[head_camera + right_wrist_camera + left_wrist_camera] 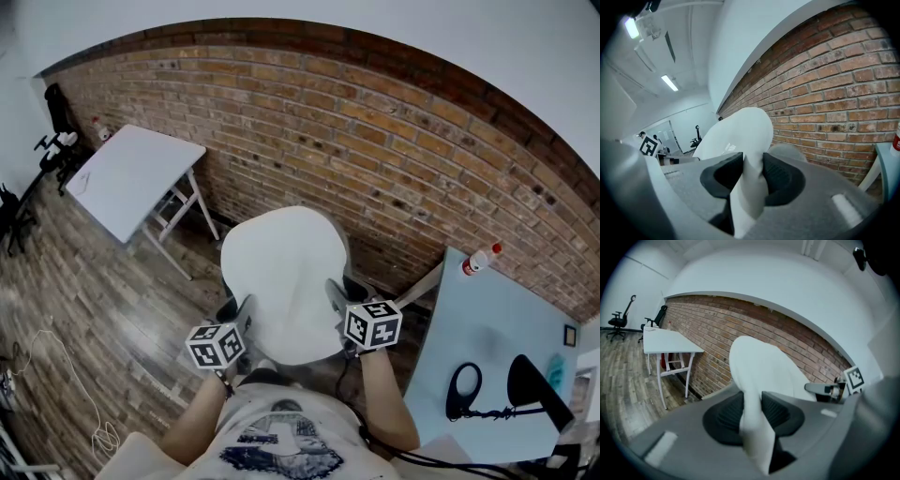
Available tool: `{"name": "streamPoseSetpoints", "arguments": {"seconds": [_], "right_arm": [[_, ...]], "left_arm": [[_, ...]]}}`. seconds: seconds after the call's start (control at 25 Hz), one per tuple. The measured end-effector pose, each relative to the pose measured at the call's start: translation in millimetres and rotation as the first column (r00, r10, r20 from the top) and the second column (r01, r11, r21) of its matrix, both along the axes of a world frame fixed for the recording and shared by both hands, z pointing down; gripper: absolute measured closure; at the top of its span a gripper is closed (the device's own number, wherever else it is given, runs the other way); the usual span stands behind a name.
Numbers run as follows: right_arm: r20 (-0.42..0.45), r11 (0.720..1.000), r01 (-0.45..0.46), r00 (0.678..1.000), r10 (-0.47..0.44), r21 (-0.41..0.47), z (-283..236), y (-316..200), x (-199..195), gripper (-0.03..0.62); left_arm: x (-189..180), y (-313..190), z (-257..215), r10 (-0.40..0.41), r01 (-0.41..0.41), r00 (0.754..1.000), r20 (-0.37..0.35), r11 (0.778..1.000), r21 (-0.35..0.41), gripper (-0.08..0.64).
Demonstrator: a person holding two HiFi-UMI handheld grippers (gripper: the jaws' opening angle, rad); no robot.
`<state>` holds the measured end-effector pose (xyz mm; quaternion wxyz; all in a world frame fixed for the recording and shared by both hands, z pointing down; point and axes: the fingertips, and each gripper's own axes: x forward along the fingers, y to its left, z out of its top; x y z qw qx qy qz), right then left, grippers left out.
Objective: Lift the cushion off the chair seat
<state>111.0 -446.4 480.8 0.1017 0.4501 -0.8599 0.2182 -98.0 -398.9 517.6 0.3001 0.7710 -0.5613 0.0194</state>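
Note:
A white oval cushion (284,277) hangs in the air in front of me, held at both side edges. My left gripper (246,317) is shut on its left edge; in the left gripper view the white cushion (761,376) is pinched between the black pads (776,411). My right gripper (336,298) is shut on the right edge, and the right gripper view shows the cushion (736,136) squeezed between its pads (780,176). Dark parts of the chair (354,289) peek out from behind the cushion; the seat is mostly hidden.
A brick wall (375,159) runs behind. A white folding table (131,178) stands at the left on the wood floor (84,328). A light blue table (497,347) at the right carries a bottle (480,260) and black headphones (469,389). A cable (56,375) lies on the floor.

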Motion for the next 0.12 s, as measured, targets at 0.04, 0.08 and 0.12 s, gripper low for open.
{"name": "streamPoseSetpoints", "arguments": {"seconds": [0.04, 0.08, 0.12], "right_arm": [[-0.001, 1.0, 0.0, 1.0, 0.0, 0.0, 0.2, -0.9, -0.1, 0.46], [-0.001, 1.0, 0.001, 1.0, -0.001, 0.0, 0.4, -1.9, -0.2, 0.46], [-0.002, 1.0, 0.001, 1.0, -0.001, 0.0, 0.5, -3.0, -0.3, 0.46]], "left_arm": [[0.0, -1.0, 0.4, 0.0, 0.0, 1.0, 0.0, 1.0, -0.002, 0.444], [-0.1, -2.0, 0.8, 0.0, 0.0, 1.0, -0.001, 1.0, -0.003, 0.445], [-0.3, -3.2, 1.1, -0.001, 0.001, 1.0, -0.001, 1.0, -0.004, 0.445]]}}
